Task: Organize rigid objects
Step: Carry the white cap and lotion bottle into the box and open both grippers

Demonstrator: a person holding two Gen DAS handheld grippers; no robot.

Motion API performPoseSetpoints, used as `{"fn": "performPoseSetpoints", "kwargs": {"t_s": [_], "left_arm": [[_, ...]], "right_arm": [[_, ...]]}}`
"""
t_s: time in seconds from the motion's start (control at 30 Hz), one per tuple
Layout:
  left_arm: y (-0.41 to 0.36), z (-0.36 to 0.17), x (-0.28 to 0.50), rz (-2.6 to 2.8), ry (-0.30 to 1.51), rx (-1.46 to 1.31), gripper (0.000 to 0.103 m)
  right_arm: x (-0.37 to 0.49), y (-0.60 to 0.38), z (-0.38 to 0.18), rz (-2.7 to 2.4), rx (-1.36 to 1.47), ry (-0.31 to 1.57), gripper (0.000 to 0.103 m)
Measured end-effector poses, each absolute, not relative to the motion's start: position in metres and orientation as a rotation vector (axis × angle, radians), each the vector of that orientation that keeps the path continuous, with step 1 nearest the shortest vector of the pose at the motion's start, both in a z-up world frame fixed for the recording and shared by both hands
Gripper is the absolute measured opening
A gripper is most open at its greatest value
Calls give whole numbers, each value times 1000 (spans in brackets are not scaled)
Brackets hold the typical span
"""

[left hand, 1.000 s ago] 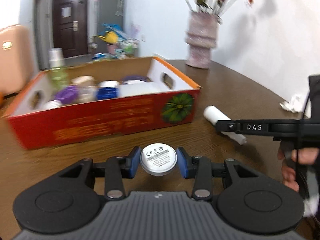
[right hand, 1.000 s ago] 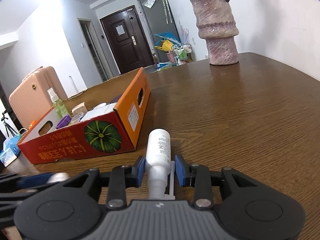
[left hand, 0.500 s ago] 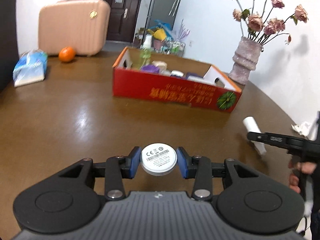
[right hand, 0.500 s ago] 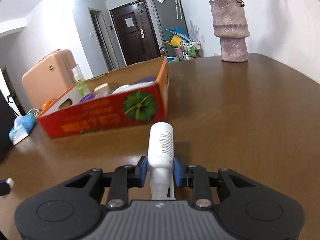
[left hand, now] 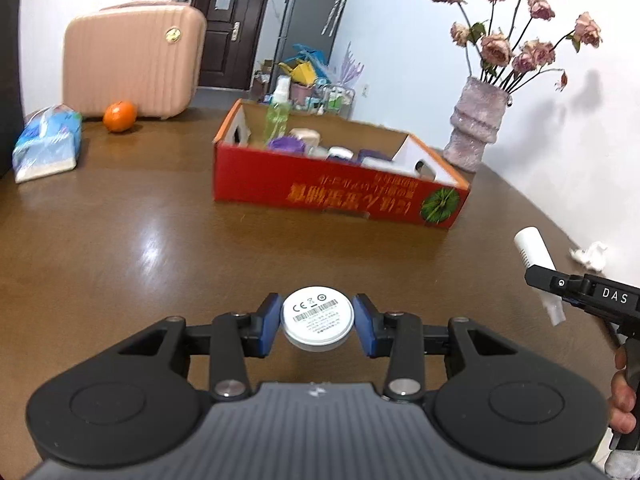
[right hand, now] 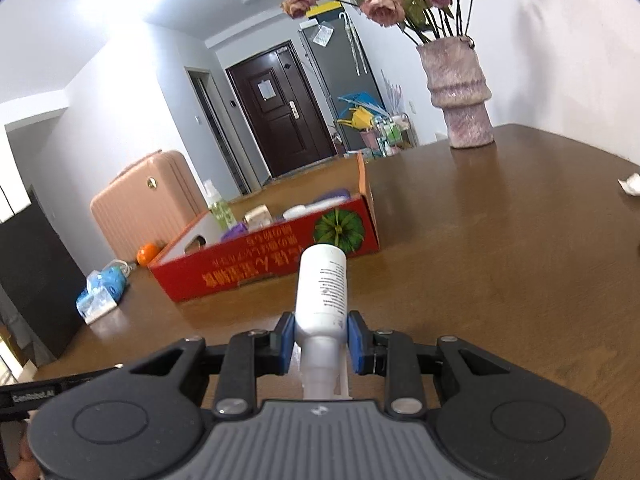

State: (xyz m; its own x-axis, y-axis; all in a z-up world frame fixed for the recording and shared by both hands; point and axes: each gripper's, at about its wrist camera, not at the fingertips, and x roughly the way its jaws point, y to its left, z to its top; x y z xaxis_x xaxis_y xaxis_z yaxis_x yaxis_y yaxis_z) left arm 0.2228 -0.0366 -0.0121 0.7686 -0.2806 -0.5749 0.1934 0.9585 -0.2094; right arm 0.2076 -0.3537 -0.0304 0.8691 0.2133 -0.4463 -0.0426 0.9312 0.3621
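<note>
Above the brown wooden counter [left hand: 120, 248], on the near side of the red cardboard box [left hand: 340, 194] with orange rims, both tools are raised clear of the surface. The left hand-held gripper [left hand: 318, 322] pinches a flat round white disc [left hand: 318, 316] with a barcode label between its blue pads, label face up. The right hand-held gripper [right hand: 321, 340] clamps a white plastic bottle [right hand: 322, 292] with printed text near its neck, the bottle's base pointing toward the box [right hand: 272, 256].

Inside the box stand a clear spray bottle of green liquid [left hand: 277, 116] at its far left corner, with a purple lid and several white and pale containers beside it; they are too blurred to name further. Beyond the box's right end sits a mottled pink ribbed vase [left hand: 476, 128] holding dried roses. Left of the box, well apart, lie a blue and white tissue pack [left hand: 46, 142] and an orange fruit [left hand: 119, 111], the fruit just before a pink hard-shell suitcase [left hand: 134, 56]. Right of the box, a crumpled white paper [left hand: 588, 254] lies on the counter.
</note>
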Motion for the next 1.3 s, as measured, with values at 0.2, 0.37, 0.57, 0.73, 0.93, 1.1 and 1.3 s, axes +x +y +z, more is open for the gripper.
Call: {"fn": "performPoseSetpoints", "kwargs": {"t_s": [0.2,0.37,0.57,0.73,0.93,1.1,1.3], "left_arm": [[-56,27,296,-342,590,-149,40],[-92,39,388,-349,617,-118,40],[-129,13,469,-345,706,-61,40],[-139,-14,513,-336,782,-59,40],[-140,-26,523,-348,790,-61,45],[-131,-15,517,-344,773,-54,48],[-116,21,488,-323,696,-25,58]], "right_arm": [[265,-358,7,190,321,465,27],[355,-354,28,188,243,491,27],[446,-350,15,142,190,581,27],[490,-336,-2,87,62,627,27],[510,-321,-19,44,-39,607,27],[505,-326,-10,56,-22,585,27],[484,-334,20,66,-3,565,35]]}}
